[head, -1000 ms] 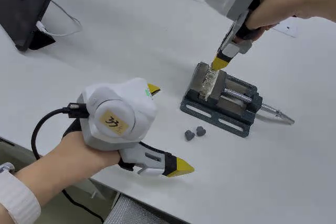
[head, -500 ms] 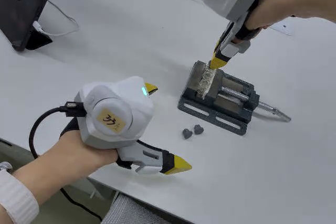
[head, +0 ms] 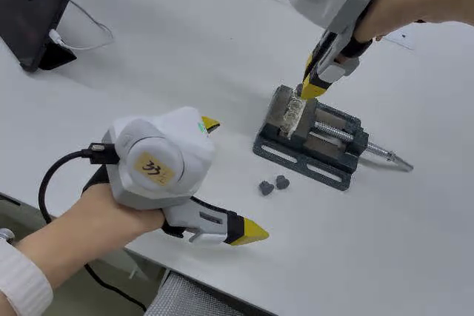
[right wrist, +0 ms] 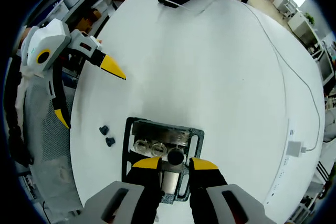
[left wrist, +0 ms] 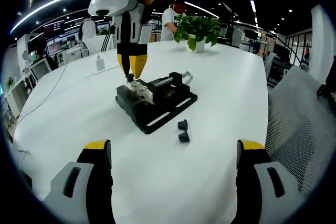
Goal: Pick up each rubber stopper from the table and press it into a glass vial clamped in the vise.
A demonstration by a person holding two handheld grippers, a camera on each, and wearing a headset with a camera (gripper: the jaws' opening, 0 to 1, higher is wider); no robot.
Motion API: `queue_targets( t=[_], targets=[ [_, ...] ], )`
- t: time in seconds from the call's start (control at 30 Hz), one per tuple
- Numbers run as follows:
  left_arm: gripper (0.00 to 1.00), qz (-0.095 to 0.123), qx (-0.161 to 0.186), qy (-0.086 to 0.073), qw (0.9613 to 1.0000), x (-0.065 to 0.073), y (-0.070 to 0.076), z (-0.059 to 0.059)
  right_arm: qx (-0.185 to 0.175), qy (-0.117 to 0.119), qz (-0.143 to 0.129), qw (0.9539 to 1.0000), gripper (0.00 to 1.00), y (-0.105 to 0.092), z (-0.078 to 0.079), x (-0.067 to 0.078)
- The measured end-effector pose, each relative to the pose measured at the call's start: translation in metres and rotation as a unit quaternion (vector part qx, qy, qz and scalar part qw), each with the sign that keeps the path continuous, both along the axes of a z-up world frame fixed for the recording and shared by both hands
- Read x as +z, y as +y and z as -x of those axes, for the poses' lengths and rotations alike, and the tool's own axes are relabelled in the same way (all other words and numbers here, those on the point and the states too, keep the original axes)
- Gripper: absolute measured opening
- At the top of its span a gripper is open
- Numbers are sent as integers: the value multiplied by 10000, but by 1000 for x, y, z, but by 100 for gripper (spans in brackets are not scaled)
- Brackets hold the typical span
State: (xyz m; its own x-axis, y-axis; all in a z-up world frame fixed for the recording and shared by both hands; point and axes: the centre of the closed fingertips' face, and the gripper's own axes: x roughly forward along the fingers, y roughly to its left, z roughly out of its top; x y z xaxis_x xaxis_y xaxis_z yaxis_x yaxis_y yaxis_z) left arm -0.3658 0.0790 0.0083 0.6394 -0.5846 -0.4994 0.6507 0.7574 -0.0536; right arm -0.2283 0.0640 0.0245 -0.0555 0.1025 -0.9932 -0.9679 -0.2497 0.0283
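The right gripper [right wrist: 175, 165] has its jaws narrowly apart around a dark rubber stopper [right wrist: 175, 156] that sits in a glass vial clamped in the vise [right wrist: 157, 128]. I cannot tell whether they pinch it. Two loose stoppers [head: 274, 184] lie just beside the vise. The left gripper [left wrist: 174, 145] gapes wide and empty near the table's [head: 185, 49] front edge.

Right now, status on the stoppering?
Left gripper open, held clear of the vise. Right gripper shut on a stopper over the vials. Two loose stoppers on the table; nothing blocking.
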Motion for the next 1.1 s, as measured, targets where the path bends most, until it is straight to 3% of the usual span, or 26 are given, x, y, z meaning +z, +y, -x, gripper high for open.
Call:
queue_targets(
  t=[0.17,0.3,0.4,0.53,1.1],
  targets=[
    [99,-5,-7,17,10000,-1,1,0,-18,238,-118,9996,17,-1,-3,6],
    [99,6,1,9,10000,-1,3,-2,-68,215,-245,9994,12,1,-4,16],
    [99,-9,-2,5,10000,0,5,-4,-204,350,-342,9986,9,4,-7,15],
    [99,-25,7,15,10000,0,8,-5,-320,607,-474,9965,6,8,9,21],
    [99,-24,-26,129,9999,-8,8,-1,-156,556,-416,9975,1,7,10,9]
  ],
)
